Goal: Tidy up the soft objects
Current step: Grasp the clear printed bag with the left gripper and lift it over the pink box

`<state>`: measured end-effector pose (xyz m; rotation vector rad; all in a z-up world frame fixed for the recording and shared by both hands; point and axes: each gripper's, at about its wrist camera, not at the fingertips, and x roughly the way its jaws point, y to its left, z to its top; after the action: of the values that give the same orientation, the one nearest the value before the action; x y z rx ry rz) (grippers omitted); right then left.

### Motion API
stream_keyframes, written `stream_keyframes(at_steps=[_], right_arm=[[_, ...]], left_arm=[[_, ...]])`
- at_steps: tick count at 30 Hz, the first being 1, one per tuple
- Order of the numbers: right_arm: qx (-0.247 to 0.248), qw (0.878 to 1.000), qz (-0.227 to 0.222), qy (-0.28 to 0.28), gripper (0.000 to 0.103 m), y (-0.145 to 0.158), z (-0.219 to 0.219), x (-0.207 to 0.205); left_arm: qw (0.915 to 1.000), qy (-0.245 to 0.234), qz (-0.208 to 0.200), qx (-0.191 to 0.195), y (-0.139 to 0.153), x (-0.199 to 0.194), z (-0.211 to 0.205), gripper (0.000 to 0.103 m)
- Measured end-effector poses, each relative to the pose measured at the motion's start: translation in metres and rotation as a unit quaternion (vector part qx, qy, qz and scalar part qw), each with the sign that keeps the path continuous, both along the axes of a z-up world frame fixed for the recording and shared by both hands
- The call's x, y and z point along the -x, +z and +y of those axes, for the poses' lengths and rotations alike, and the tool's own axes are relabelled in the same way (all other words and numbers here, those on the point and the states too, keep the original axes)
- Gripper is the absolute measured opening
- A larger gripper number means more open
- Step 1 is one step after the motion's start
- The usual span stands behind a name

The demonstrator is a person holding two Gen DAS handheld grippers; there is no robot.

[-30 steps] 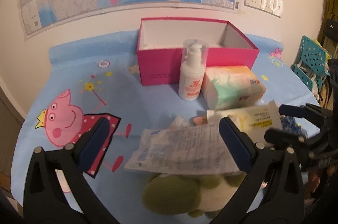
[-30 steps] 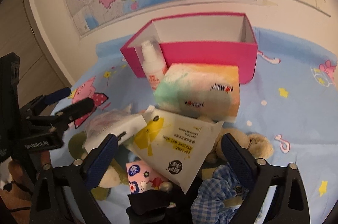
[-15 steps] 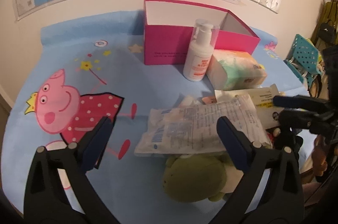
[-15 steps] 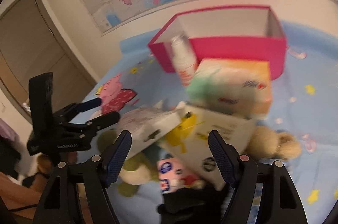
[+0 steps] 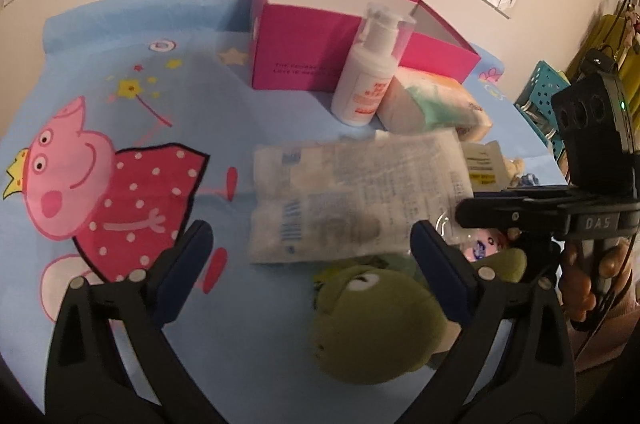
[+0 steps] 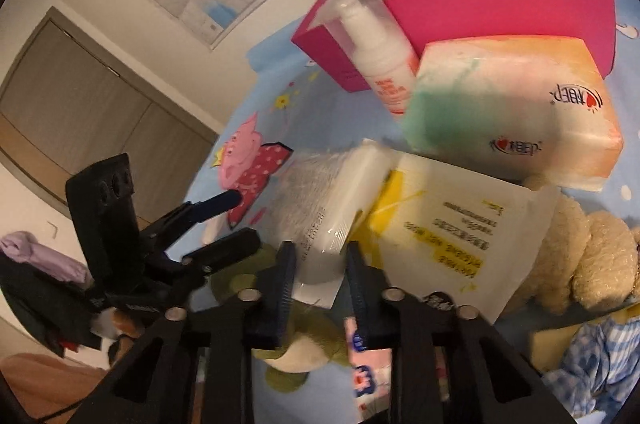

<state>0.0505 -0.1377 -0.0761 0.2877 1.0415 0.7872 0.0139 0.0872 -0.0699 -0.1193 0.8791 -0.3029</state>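
My right gripper [image 6: 320, 268] is shut on the near end of a clear plastic pack of white pads [image 6: 324, 208]; the pack [image 5: 352, 192] also shows in the left wrist view, lying over a green plush toy [image 5: 376, 320]. My left gripper [image 5: 308, 260] is open and empty, just in front of the pack and the plush. The right gripper [image 5: 516, 212] shows at the right in the left wrist view. An open pink box [image 5: 320, 36] stands at the back. A pastel tissue pack [image 6: 516, 120], a yellow-and-white wipes pouch [image 6: 448, 228] and a beige teddy [image 6: 592, 256] lie close by.
A white pump bottle [image 5: 368, 72] stands against the pink box's front. A blue cartoon-pig cloth [image 5: 120, 152] covers the table. A blue checked cloth [image 6: 596, 356] and a small pink packet [image 6: 368, 348] lie near the front. A teal chair [image 5: 540, 92] stands at the right.
My right gripper has closed from wide open onto the end of the pad pack. My left gripper has moved closer to the table and swung left; it stays open.
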Motion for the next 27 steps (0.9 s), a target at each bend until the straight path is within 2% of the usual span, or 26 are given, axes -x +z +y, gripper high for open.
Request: stream_keyframes(at_steps=[1,3,8,12,13,16,17,19,20,22,25,27], right_arm=[[-0.001,1.000,-0.002,0.003,0.009,-0.002,-0.002,0.001],[0.011,1.000,-0.015,0.006,0.009,-0.002,-0.003,0.001],[0.041,0.998,-0.056,0.011,0.009,0.011,-0.002,0.001],[0.055,0.996,-0.070,0.007,0.009,0.013,-0.001,-0.002],[0.055,0.996,-0.069,0.007,0.009,0.013,-0.001,-0.004],[0.063,0.996,-0.061,0.000,0.018,0.013,0.000,-0.009],[0.061,0.996,-0.061,-0.004,0.026,0.014,0.002,-0.010],[0.049,0.997,-0.064,-0.002,0.038,0.017,0.004,-0.013],[0.055,0.996,-0.070,-0.001,0.039,0.019,0.007,-0.014],[0.065,0.995,-0.080,0.000,0.038,0.020,0.011,-0.016],[0.072,0.994,-0.088,0.005,0.018,0.021,0.017,-0.018],[0.072,0.992,-0.100,0.006,0.017,0.024,0.017,-0.016]], left_arm=[[1.0000,-0.002,0.004,0.005,-0.002,-0.002,0.001,0.099],[0.9997,-0.010,0.014,0.017,-0.005,-0.006,0.003,0.099],[0.9992,-0.027,0.021,0.020,-0.009,-0.024,-0.001,0.099],[0.9948,-0.056,0.057,0.063,-0.021,-0.040,-0.004,0.099],[0.9943,-0.062,0.055,0.067,-0.022,-0.041,-0.006,0.099],[0.9933,-0.074,0.053,0.071,-0.020,-0.040,-0.010,0.084],[0.9929,-0.075,0.053,0.075,-0.019,-0.040,-0.009,0.079],[0.9921,-0.075,0.053,0.086,-0.018,-0.039,-0.007,0.074],[0.9922,-0.073,0.053,0.086,-0.017,-0.038,-0.005,0.071],[0.9916,-0.072,0.053,0.094,-0.015,-0.037,-0.003,0.067],[0.9905,-0.069,0.053,0.107,-0.011,-0.032,0.001,0.065],[0.9893,-0.066,0.048,0.121,-0.008,-0.030,0.003,0.063]])
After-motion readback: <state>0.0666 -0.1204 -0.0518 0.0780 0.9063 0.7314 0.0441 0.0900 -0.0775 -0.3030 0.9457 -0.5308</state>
